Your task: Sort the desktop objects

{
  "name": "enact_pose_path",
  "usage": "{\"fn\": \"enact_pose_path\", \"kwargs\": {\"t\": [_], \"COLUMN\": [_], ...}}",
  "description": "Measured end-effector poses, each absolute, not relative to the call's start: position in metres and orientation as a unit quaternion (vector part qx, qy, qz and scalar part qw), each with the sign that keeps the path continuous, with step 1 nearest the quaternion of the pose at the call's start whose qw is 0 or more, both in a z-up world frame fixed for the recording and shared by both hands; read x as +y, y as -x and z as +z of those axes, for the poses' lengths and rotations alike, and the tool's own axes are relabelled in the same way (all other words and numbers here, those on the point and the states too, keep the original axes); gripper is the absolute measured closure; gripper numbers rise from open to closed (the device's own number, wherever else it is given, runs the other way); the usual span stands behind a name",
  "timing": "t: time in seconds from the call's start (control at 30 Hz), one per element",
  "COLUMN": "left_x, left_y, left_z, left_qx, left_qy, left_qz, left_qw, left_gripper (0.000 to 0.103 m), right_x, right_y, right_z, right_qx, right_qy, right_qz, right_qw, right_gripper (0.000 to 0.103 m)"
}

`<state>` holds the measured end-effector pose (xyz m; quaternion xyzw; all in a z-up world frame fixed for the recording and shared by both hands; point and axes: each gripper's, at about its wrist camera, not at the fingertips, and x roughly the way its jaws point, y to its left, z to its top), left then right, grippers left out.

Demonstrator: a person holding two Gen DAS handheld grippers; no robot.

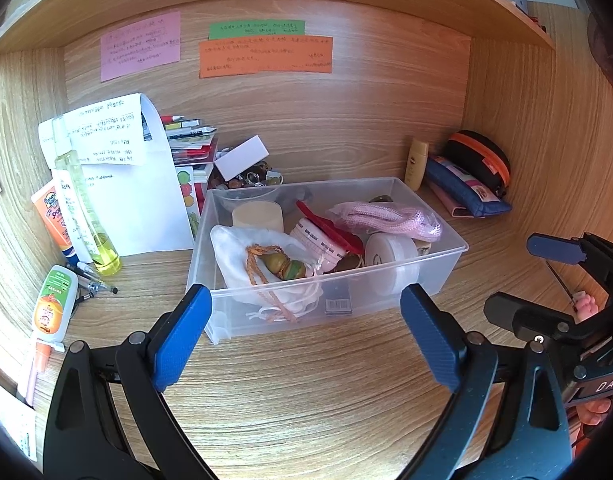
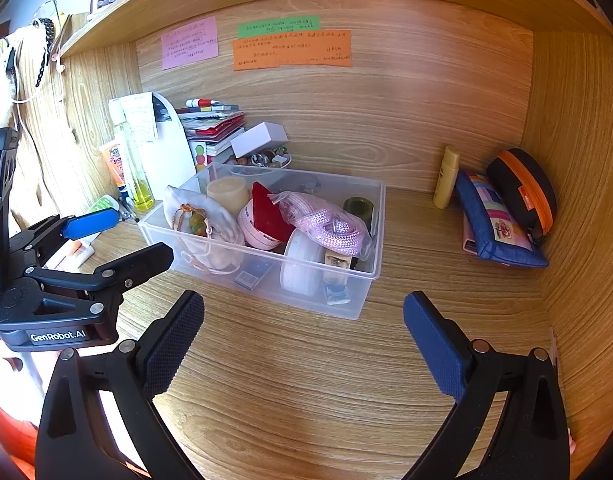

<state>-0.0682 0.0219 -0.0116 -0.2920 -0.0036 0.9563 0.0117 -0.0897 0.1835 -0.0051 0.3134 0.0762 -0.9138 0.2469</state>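
1. Your left gripper (image 1: 306, 312) has its blue-padded jaws spread wide with nothing between them; it hangs over the bare wood-grain desk (image 1: 306, 392), just short of the near wall of the clear plastic storage box (image 1: 386, 296); in the left wrist view the two pads frame that near wall from either side without touching it.
2. Your right gripper (image 2: 304, 320) is likewise wide and empty; the box (image 2: 346, 304) lies ahead of it and slightly left of centre, its near corner falling between the two pads but well forward of them.
3. Inside the box, left to right: a white drawstring cloth pouch (image 1: 242, 256) with orange cord and green-brown beads lying on it; a pale cream cylinder (image 1: 258, 216) behind it; a pink round jar (image 1: 318, 244) with a dark red flat piece (image 1: 326, 224) resting on top; a white round lidded case (image 1: 390, 256) standing on edge; a bag of coiled pink cord (image 1: 386, 218) across the back right.
4. Left of the box — against the side wall — stand a tall clear bottle of yellow liquid (image 1: 86, 208), an orange tube (image 1: 54, 216) and white printed sheets (image 1: 138, 184); a small white-and-green bottle (image 1: 54, 300) lies on the desk beside some pens.
5. Right of the box, well apart from it, in the back corner: a small yellow bottle (image 2: 446, 178), upright; a blue fabric pencil pouch (image 2: 498, 224); a black oval case with an orange zip (image 2: 522, 192) leaning on the wall.
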Motion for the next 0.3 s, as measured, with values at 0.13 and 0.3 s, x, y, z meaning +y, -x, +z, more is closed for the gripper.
{"fn": "enact_pose_path", "kwargs": {"t": [0.13, 0.3], "left_x": [0.0228, 0.0200], "left_y": [0.0670, 0.0673], "left_z": [-0.0114, -0.0112], "left_qx": [0.000, -0.005], "left_qy": [0.288, 0.290], "left_qz": [0.958, 0.957], "left_qw": [0.008, 0.008], "left_gripper": [0.007, 0.006], "right_x": [0.1838, 0.1837], "right_y": [0.0907, 0.0911], "right_z": [-0.0068, -0.0098], "right_qx": [0.075, 0.077], "right_qy": [-0.316, -0.321], "right_qz": [-0.913, -0.911], "right_qw": [0.248, 0.249], "right_gripper": [0.003, 0.003]}}
